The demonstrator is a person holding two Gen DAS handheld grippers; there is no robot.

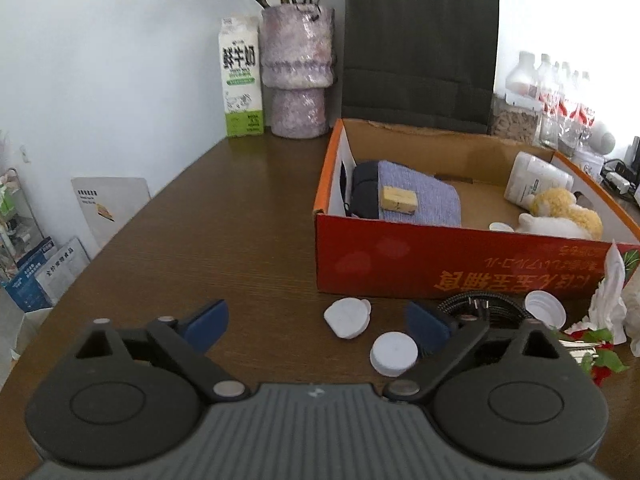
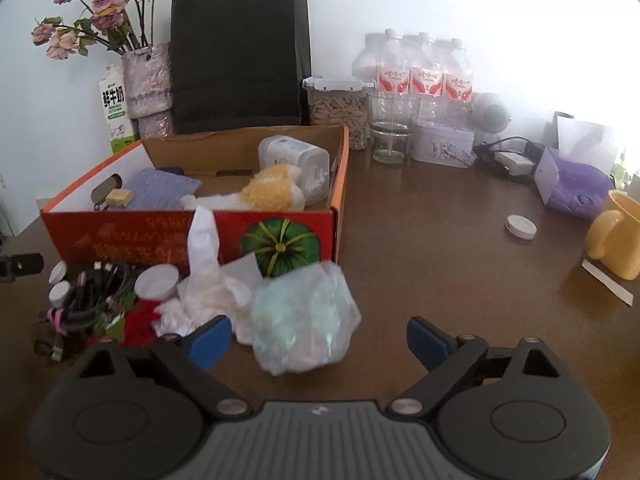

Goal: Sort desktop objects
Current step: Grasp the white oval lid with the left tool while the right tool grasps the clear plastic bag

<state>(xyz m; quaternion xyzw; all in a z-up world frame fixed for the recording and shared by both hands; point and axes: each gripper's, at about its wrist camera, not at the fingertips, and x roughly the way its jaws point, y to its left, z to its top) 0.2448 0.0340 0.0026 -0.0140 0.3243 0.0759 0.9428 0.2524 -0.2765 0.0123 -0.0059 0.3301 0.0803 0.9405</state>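
Nearest in the right wrist view, the right gripper [image 2: 318, 338] stands with its jaws spread wide and holding nothing, and a crumpled clear plastic bag [image 2: 306, 316] lies on the brown surface [image 2: 460, 280] right in the gap, closer to the left fingertip than the right; it has no clear long axis, being a rounded bunch, so a straight advance and close looks enough. To its left, touching it, sits crumpled white tissue [image 2: 208, 276], then a red fabric flower [image 2: 138, 322], a tangle of dark cables [image 2: 92, 292] and a white cap [image 2: 157, 282]. The left gripper [image 1: 318, 322] also has its jaws open and empty; two white caps lie between its fingertips, a flat round one [image 1: 393, 354] near the right finger and a shaped lid [image 1: 347, 317] just beyond. The right hand is clearly nearer the bag, the left nearer these caps. Behind all this clutter stands the red cardboard box [image 2: 304, 240], its near wall close to the loose items, already holding a plush toy [image 2: 272, 192], a white bottle [image 2: 298, 162] and a bluish pouch [image 2: 160, 190]. Anything lifted must clear that wall. Open room lies to the right of the box, up to a small white disc [image 2: 521, 227] and a yellow mug [image 2: 616, 236].
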